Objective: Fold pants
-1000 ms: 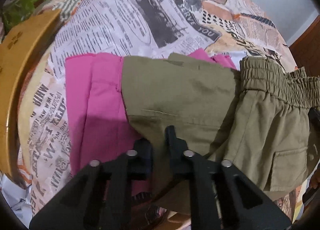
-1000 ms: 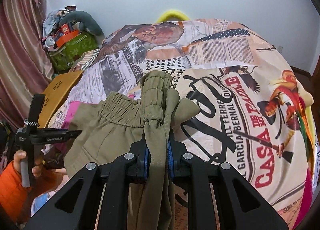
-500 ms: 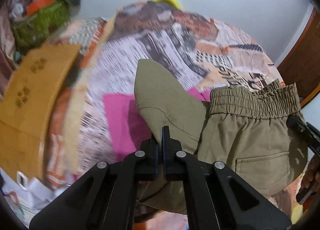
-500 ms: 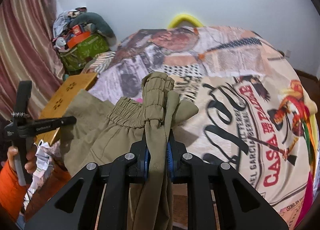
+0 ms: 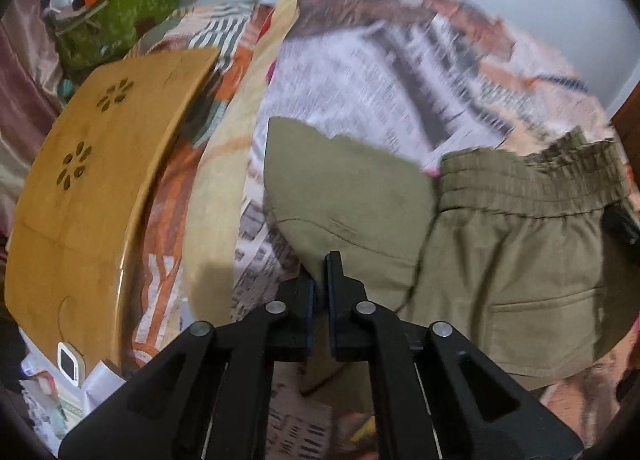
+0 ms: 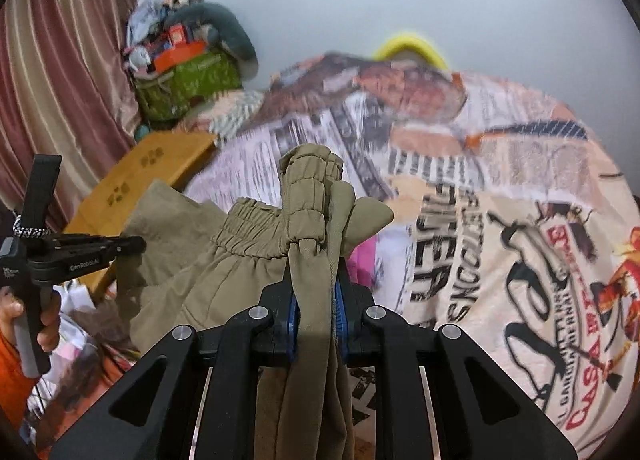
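The olive-khaki pants (image 5: 500, 260) hang in the air above the bed, held by both grippers. My left gripper (image 5: 320, 272) is shut on a fold of the pants' fabric at their left side. My right gripper (image 6: 314, 292) is shut on the gathered elastic waistband (image 6: 310, 196), which sticks up between its fingers. In the right wrist view the left gripper (image 6: 120, 246) shows at the left, gripping the pants' far edge. The waistband (image 5: 532, 184) stretches across the left wrist view.
A bed with a newspaper-print cover (image 6: 500, 220) lies below. A pink garment (image 6: 366, 260) peeks out under the pants. A wooden lap table (image 5: 92, 188) stands at the left. A green bag (image 6: 184, 84) with clutter sits by the curtain.
Both grippers have lifted the pants up off the bed and pulled them back. The left gripper closed on the fabric. The pink garment is now mostly hidden.
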`<state>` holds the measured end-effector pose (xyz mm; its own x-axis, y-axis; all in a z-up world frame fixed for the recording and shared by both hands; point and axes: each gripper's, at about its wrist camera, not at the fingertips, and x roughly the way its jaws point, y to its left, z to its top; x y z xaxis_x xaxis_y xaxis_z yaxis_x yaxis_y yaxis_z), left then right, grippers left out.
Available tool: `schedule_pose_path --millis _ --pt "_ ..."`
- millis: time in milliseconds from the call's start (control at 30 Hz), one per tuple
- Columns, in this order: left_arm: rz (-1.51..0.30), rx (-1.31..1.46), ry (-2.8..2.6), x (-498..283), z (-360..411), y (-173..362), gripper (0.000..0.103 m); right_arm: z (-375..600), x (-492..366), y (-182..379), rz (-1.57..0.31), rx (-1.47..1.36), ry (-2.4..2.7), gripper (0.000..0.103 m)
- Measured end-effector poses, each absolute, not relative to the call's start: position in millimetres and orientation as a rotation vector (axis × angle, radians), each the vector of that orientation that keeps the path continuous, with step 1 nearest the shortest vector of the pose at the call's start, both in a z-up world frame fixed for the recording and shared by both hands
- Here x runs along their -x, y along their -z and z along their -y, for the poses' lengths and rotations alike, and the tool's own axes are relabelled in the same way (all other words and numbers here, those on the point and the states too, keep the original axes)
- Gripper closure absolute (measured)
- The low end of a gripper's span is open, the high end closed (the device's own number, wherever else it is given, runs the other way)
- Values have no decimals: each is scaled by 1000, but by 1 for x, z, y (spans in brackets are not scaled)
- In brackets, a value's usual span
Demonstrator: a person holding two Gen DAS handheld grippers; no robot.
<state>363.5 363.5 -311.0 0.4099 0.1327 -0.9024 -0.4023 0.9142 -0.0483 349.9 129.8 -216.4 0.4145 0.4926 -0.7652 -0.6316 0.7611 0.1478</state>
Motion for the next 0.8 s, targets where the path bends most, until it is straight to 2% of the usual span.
schedule_pose_path --millis 133,267,367,433,533,667,733,800 --pt "-1141 238 -384 -364 -365 328 90 -116 -353 232 -937 186 -669 82" --pt "-1141 214 -417 -360 -359 326 85 -99 -350 226 -952 151 -655 78" --pt "-1120 203 -407 -356 -349 310 68 -91 -341 211 -935 167 -651 75" --pt "-1076 188 -404 -350 -338 290 56 -85 -332 197 -915 146 -675 69" --pt "-1021 164 -388 -342 -323 260 52 -77 -313 171 -844 132 -686 63" --pt "-930 128 -353 -321 -294 205 49 -70 -288 139 -776 124 -707 63" --pt "-881 99 -341 -307 -278 179 41 -65 -271 118 -732 120 -724 63" --pt "-827 59 -334 -291 -262 152 37 -59 -256 99 -687 107 -741 63"
